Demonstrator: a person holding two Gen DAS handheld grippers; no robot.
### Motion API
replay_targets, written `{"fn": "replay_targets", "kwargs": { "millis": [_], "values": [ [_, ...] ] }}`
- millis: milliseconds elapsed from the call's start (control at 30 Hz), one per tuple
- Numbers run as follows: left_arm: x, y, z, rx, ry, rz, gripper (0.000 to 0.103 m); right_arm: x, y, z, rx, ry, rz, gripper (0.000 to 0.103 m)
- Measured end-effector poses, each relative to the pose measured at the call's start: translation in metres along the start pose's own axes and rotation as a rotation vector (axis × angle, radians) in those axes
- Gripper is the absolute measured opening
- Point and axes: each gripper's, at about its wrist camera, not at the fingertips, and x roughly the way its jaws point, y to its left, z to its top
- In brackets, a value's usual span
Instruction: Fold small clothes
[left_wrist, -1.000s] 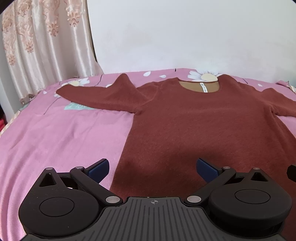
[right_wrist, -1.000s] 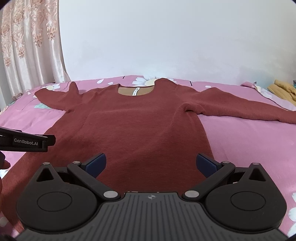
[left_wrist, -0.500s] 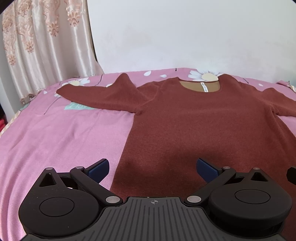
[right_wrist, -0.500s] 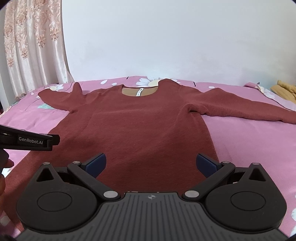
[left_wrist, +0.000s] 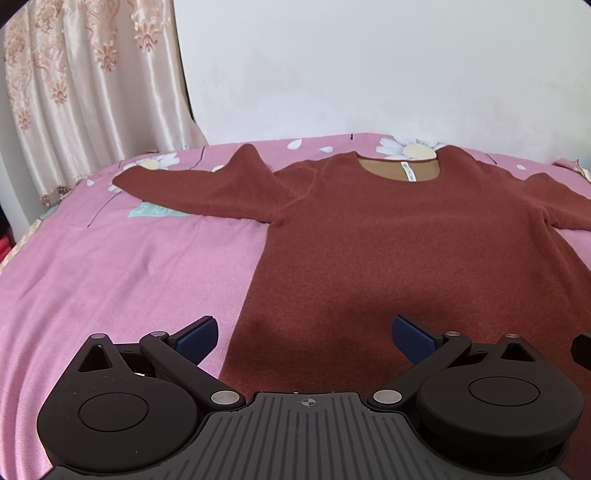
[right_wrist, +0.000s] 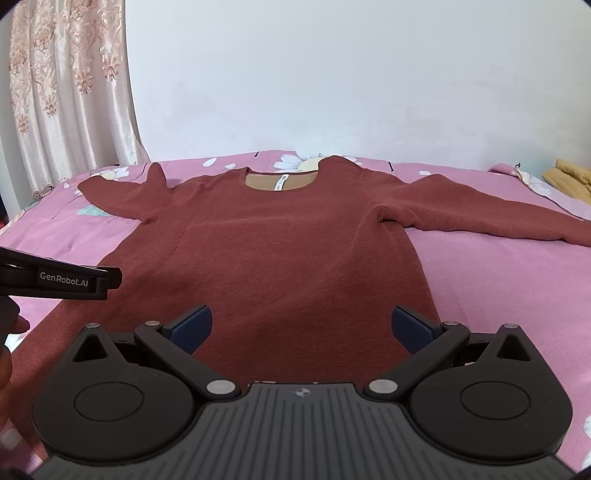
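A rust-red long-sleeved sweater (left_wrist: 406, 240) lies flat and face up on the pink bed, neck away from me, both sleeves spread out to the sides. It also shows in the right wrist view (right_wrist: 288, 251). My left gripper (left_wrist: 303, 338) is open and empty, held above the sweater's lower left edge. My right gripper (right_wrist: 301, 330) is open and empty above the sweater's lower middle. The left gripper's side (right_wrist: 62, 282) shows at the left of the right wrist view.
The pink flowered bedsheet (left_wrist: 110, 277) covers the bed. A patterned curtain (left_wrist: 74, 92) hangs at the left and a white wall (right_wrist: 332, 81) stands behind. A yellow garment (right_wrist: 570, 181) lies at the far right of the bed.
The right gripper has shifted a little, so the sweater sits slightly lower and more to the right in its view. The left gripper has barely moved. Both stay open.
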Motion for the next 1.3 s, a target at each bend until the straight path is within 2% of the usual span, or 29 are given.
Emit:
{"fn": "replay_targets", "kwargs": {
  "millis": [867, 1033, 1167, 1267, 1300],
  "values": [
    [0.004, -0.002, 0.002, 0.009, 0.011, -0.001, 0.103, 0.005, -0.001, 0.0, -0.002, 0.021, 0.005, 0.103],
    [0.008, -0.002, 0.003, 0.013, 0.017, 0.0, 0.103, 0.012, -0.006, -0.002, 0.005, 0.068, 0.025, 0.103],
    [0.023, 0.001, 0.0, 0.019, 0.053, 0.012, 0.103, 0.021, -0.02, -0.013, 0.013, 0.166, 0.019, 0.103],
    [0.041, 0.008, -0.007, 0.023, 0.12, 0.027, 0.103, 0.01, -0.032, -0.021, -0.025, 0.159, 0.007, 0.103],
    [0.044, 0.012, -0.008, 0.007, 0.128, 0.009, 0.103, 0.008, -0.035, -0.021, -0.032, 0.164, -0.007, 0.103]
  ]
}}
